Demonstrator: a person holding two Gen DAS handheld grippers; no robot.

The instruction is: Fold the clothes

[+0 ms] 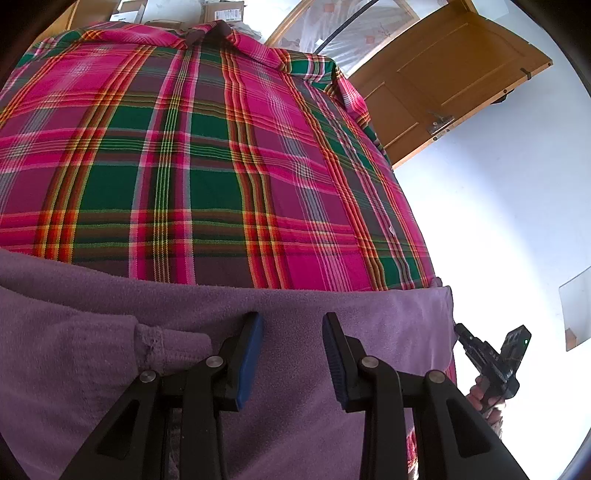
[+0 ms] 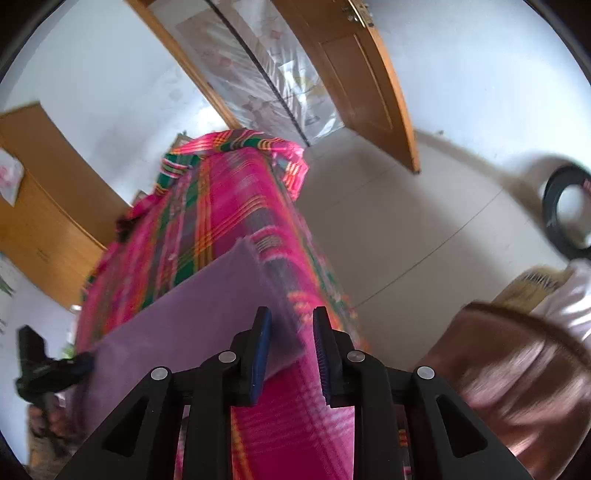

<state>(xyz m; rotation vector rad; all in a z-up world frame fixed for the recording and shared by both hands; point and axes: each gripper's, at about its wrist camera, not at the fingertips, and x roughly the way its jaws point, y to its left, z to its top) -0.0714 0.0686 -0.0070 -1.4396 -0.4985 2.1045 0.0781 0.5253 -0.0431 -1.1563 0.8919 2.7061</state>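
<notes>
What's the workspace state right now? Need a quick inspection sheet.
Surface: table under a plaid cloth in pink, green and orange, draped over the edges.
Job's things: purple fleece garment lying on the near end of the cloth, a cuffed sleeve at its left.
Clutter: cardboard boxes beyond the far end.
Grippers: left gripper open above the fleece; right gripper open at the garment's corner, view motion-blurred.
Cables: a black line runs down the plastic-covered doorway; nothing seen on the table.
Surroundings: open wooden door, wooden cabinet, tiled floor, black tyre-like ring.
</notes>
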